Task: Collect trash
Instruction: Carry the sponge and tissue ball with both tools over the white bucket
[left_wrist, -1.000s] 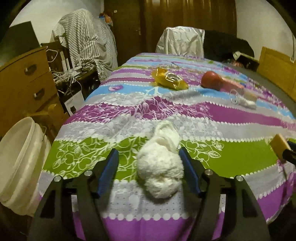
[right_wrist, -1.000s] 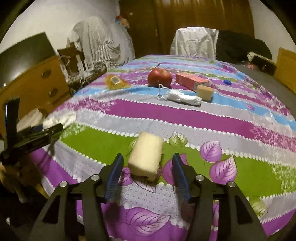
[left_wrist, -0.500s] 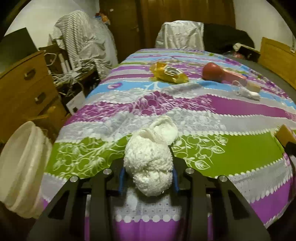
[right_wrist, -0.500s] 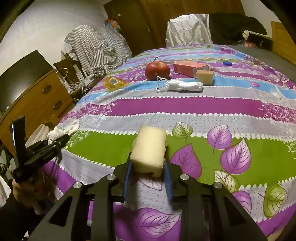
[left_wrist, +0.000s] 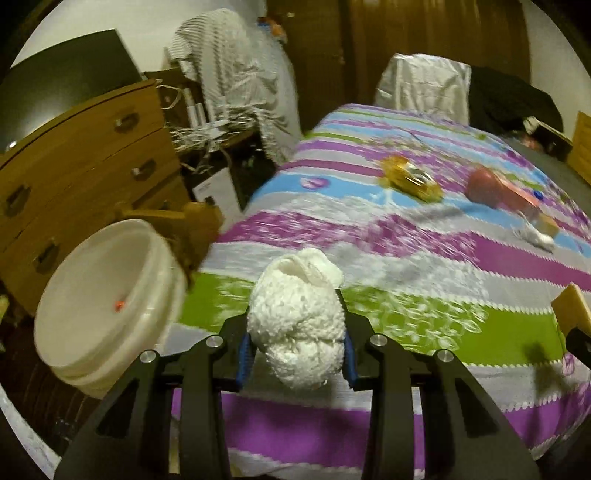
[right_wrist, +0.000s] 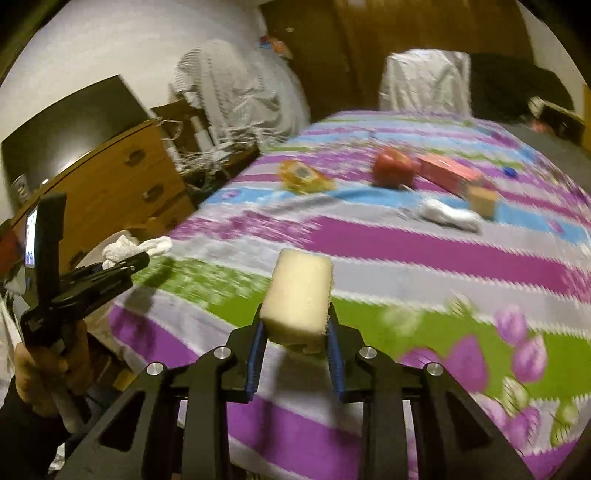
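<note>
Left gripper (left_wrist: 295, 354): angled down over the bed (left_wrist: 424, 258), jaws clamped on a white fluffy wad (left_wrist: 295, 325) lifted off the cover. White bucket (left_wrist: 107, 295) lower left of it, beside the bed; seen whole only in the left wrist view.

Right gripper (right_wrist: 295, 354): angled down likewise, jaws closed on a pale sponge block (right_wrist: 299, 291). Its view alone shows the person's hand (right_wrist: 48, 373) gripping the left tool's handle. Apple (right_wrist: 393, 170) and yellow wrapper (right_wrist: 303, 177) far ahead.
</note>
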